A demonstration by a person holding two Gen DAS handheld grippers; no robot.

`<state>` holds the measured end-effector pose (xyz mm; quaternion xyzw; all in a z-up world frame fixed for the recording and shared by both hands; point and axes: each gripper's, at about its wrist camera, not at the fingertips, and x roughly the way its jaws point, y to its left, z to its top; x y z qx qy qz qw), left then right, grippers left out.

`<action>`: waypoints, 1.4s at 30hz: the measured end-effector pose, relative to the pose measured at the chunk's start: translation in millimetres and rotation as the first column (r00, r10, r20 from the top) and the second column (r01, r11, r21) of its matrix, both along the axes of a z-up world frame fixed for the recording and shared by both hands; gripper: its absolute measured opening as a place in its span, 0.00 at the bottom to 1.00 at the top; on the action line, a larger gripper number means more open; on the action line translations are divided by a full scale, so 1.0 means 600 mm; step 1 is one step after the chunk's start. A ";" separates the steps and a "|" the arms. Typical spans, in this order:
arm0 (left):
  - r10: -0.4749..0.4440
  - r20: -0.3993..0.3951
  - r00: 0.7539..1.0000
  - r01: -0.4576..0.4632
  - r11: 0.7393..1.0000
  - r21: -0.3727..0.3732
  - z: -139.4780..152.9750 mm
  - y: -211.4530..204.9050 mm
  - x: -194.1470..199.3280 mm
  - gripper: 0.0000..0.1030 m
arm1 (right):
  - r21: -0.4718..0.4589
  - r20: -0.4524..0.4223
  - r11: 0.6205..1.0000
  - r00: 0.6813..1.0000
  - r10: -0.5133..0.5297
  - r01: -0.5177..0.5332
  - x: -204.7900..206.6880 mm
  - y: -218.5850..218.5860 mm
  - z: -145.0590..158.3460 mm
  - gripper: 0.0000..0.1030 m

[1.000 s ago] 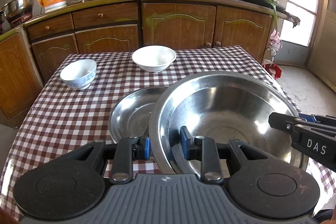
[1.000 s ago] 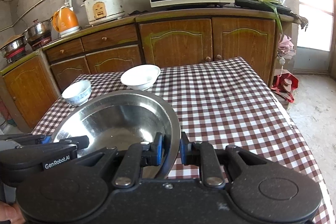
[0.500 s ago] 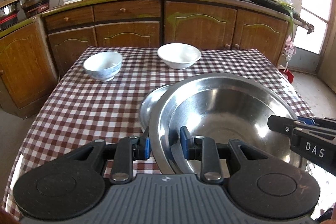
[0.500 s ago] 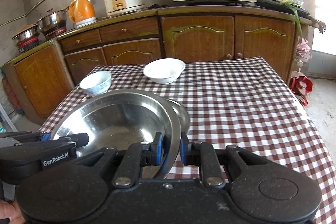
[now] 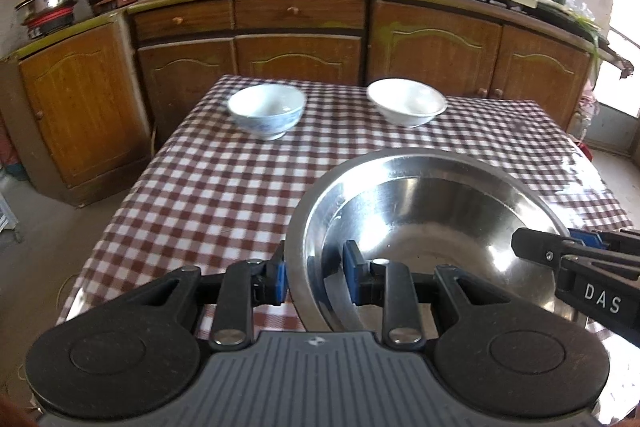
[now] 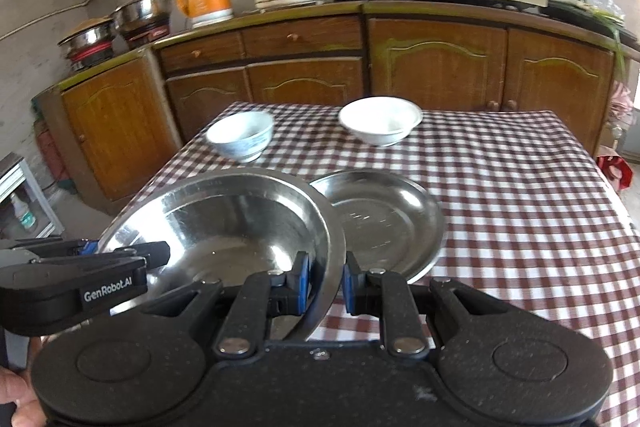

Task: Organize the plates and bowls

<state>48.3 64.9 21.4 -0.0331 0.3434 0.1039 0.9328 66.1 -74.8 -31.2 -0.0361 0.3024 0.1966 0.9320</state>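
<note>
Large round stainless-steel basin (image 6: 224,223) carried across toward table's left edge since a sec ago, clear of shallow steel plate (image 6: 380,219) left mid-table. Left hand-held gripper (image 5: 314,277) & right hand-held gripper (image 6: 324,285) both clamped on its rim, near shut. Prob. being repositioned for stacking. Writing: "GenRobot.AI", "DAS" on the hand-held grippers.

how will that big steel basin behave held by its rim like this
The steel basin is likely stiff and light, being thin metal. Its polished rim may slip between the left gripper and right gripper, which pinch only opposite edges, so it could tilt.
</note>
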 end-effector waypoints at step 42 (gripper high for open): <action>0.101 -0.110 0.989 -0.099 0.995 0.025 -0.147 0.162 -0.033 0.28 | -0.054 -0.160 0.991 0.981 0.108 -0.119 0.012 0.183 -0.167 0.23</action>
